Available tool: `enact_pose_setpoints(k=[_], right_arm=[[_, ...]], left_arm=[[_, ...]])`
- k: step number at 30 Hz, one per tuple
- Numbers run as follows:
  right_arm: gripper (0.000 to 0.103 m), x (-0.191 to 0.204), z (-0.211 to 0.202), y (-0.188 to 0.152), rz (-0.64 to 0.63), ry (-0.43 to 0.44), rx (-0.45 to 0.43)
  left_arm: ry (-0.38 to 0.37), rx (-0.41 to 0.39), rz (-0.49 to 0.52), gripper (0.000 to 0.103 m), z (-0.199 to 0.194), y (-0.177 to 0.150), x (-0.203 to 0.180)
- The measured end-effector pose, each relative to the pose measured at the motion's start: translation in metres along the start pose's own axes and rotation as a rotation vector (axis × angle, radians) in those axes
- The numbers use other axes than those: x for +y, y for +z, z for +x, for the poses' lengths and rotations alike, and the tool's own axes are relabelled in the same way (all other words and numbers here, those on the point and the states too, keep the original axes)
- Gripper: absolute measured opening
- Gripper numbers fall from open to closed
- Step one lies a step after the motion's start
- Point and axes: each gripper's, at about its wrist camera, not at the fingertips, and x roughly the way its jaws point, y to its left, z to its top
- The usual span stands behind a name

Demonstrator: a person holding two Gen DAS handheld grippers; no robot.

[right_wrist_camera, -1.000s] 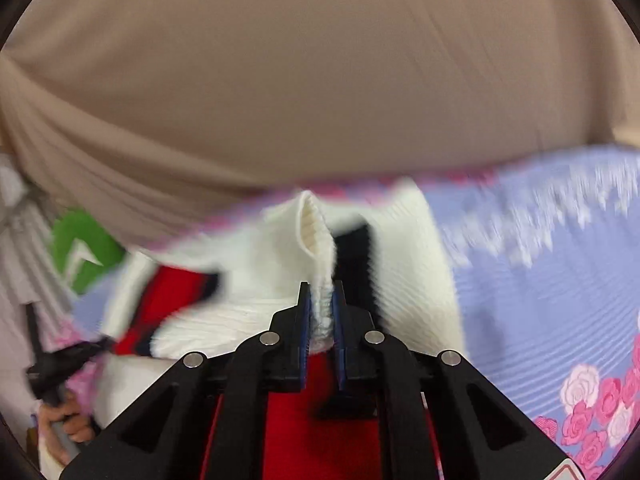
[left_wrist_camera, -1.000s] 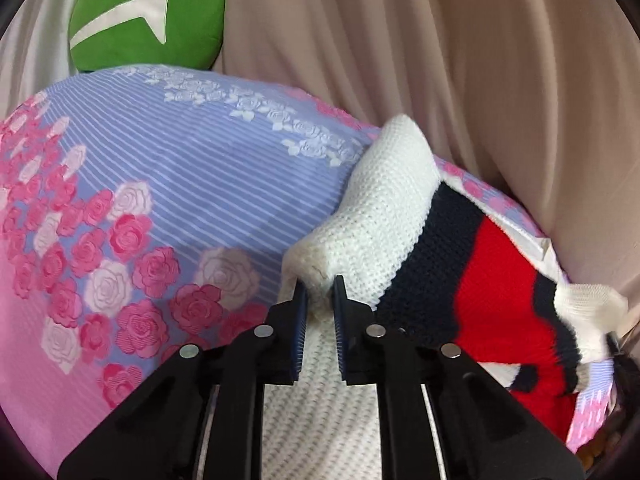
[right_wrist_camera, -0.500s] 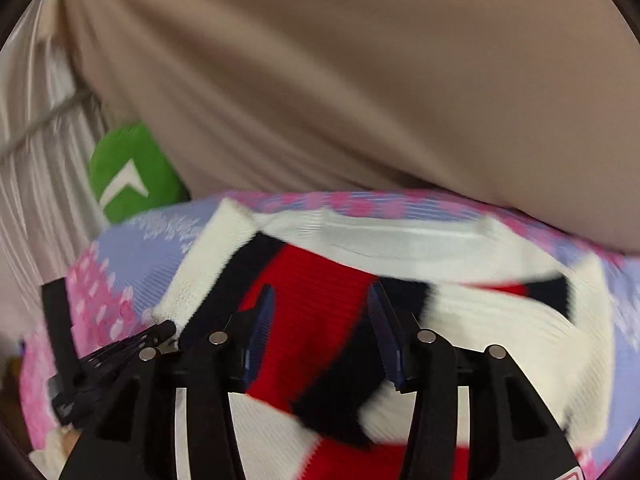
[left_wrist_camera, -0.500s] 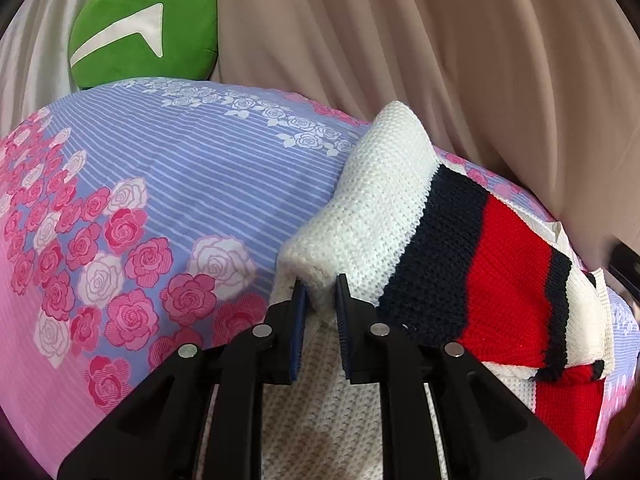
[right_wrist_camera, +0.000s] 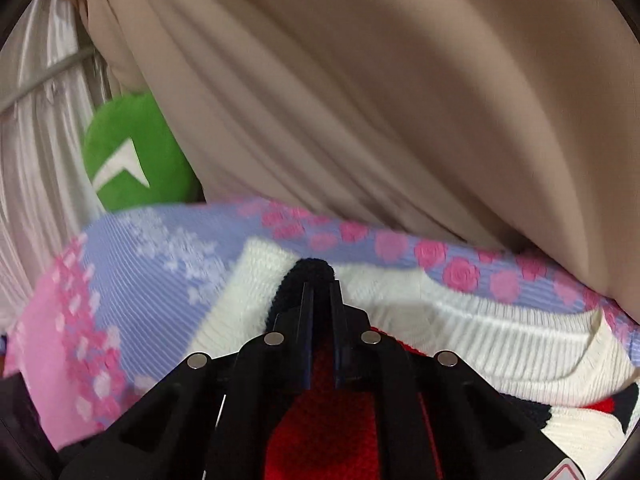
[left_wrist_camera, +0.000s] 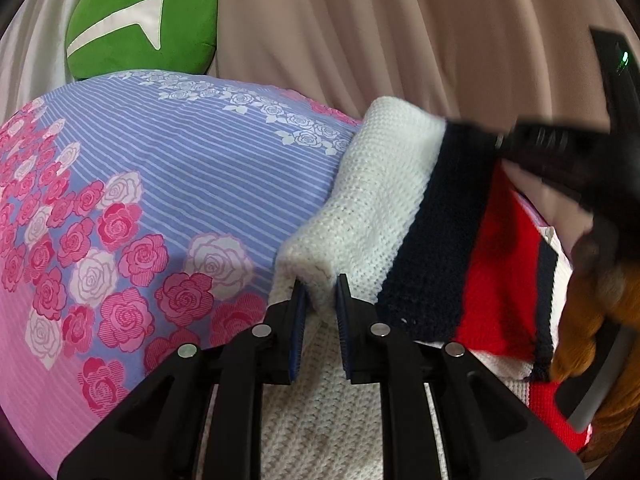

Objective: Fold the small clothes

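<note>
A small knit sweater (left_wrist_camera: pixel 384 208), white with navy and red stripes, lies on a floral bedsheet (left_wrist_camera: pixel 168 168). My left gripper (left_wrist_camera: pixel 320 284) is shut on the white folded edge of the sweater. My right gripper (right_wrist_camera: pixel 319 286) is shut on the sweater's navy stripe (right_wrist_camera: pixel 312 270), pinching a raised fold. The right gripper also shows in the left wrist view (left_wrist_camera: pixel 560 148), at the far right over the navy stripe. The sweater's white ribbed edge (right_wrist_camera: pixel 500 344) lies to the right in the right wrist view.
A green cushion (left_wrist_camera: pixel 140 20) with a white arrow mark sits at the bed's far left; it also shows in the right wrist view (right_wrist_camera: pixel 132 160). A beige curtain (left_wrist_camera: pixel 400 32) hangs behind the bed. The sheet (right_wrist_camera: pixel 132 280) spreads left of the sweater.
The right gripper opened and let go of the white fold, swung left, then shut on the navy stripe. The left gripper kept its hold and barely moved.
</note>
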Motion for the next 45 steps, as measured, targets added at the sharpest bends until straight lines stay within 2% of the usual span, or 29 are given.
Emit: enact_pose_setpoints(k=[1,3,5,7,9,10,11,13,14,18,19,20,24,27,28,29,34,35,37,39,41,43,44,45], right_arm=[[0.007,-0.003,0.012,-0.001,0.005,-0.021,0.027],[0.007,-0.011,0.053,-0.016,-0.008,-0.091,0.175],[0.008,-0.008,0.051,-0.018,-0.012,-0.098,0.137],[0.015,-0.013,0.025,-0.014,0.062,-0.024,0.092],[0.015,-0.021,-0.016,-0.021,0.086,0.032,0.020],[0.015,-0.027,-0.034,-0.028,0.086,0.036,0.006],[0.020,-0.035,-0.048,-0.037,0.093,0.024,0.006],[0.029,-0.061,-0.076,-0.065,0.132,-0.018,0.023],[0.035,-0.083,-0.092,-0.084,0.176,-0.065,0.031],[0.044,-0.152,-0.147,-0.145,0.347,-0.255,-0.008],[0.052,-0.167,-0.156,-0.158,0.391,-0.287,-0.006],[0.053,-0.179,-0.159,-0.168,0.429,-0.285,0.006],[0.053,-0.192,-0.149,-0.178,0.499,-0.214,0.024],[0.049,-0.183,-0.130,-0.163,0.495,-0.166,0.037],[0.033,-0.180,-0.122,-0.156,0.488,-0.149,0.048],[0.010,-0.180,-0.120,-0.153,0.479,-0.144,0.056],[0.009,-0.172,-0.157,-0.147,0.423,-0.193,-0.101],[0.009,-0.180,-0.155,-0.150,0.436,-0.207,-0.083],[0.009,-0.203,-0.129,-0.165,0.492,-0.236,0.034],[0.008,-0.205,-0.123,-0.170,0.490,-0.208,0.018],[0.013,-0.198,-0.131,-0.165,0.489,-0.234,-0.017],[0.021,-0.185,-0.148,-0.162,0.473,-0.306,-0.082],[0.021,-0.179,-0.154,-0.160,0.467,-0.344,-0.120],[0.021,-0.164,-0.160,-0.153,0.439,-0.343,-0.161]], left_arm=[[0.000,0.000,0.000,0.015,0.001,0.000,0.000],[0.000,0.000,0.001,0.015,0.000,0.000,0.000],[-0.005,0.001,-0.001,0.015,0.001,0.000,0.000],[-0.013,0.002,-0.005,0.015,0.001,0.001,0.001],[-0.015,0.003,-0.006,0.015,0.001,0.001,0.002],[-0.014,0.004,-0.005,0.015,0.002,0.001,0.002],[-0.013,0.004,-0.004,0.015,0.002,0.001,0.002],[-0.012,0.004,-0.003,0.015,0.002,0.002,0.001],[-0.014,0.004,-0.004,0.015,0.002,0.001,0.001],[-0.020,0.004,-0.011,0.015,0.002,0.002,0.003],[-0.018,0.004,-0.009,0.015,0.002,0.001,0.002],[-0.016,0.003,-0.008,0.015,0.002,0.001,0.002],[-0.022,0.003,-0.010,0.015,0.001,0.001,0.002],[-0.030,0.002,-0.014,0.015,0.000,0.001,0.003],[-0.031,0.002,-0.013,0.015,-0.001,0.001,0.004],[-0.032,0.002,-0.012,0.015,-0.001,0.001,0.004],[-0.031,-0.005,-0.023,0.014,-0.003,0.001,0.007],[-0.030,-0.004,-0.020,0.014,-0.002,0.001,0.006],[-0.033,0.000,-0.004,0.015,-0.002,0.001,0.003],[-0.025,0.000,0.009,0.015,-0.001,0.001,0.000],[-0.030,0.001,0.004,0.015,-0.001,0.001,0.002],[-0.028,0.000,0.007,0.015,-0.002,0.001,0.002],[-0.023,-0.001,0.011,0.015,-0.002,0.001,0.002],[-0.019,-0.001,0.015,0.015,-0.002,0.001,0.001]])
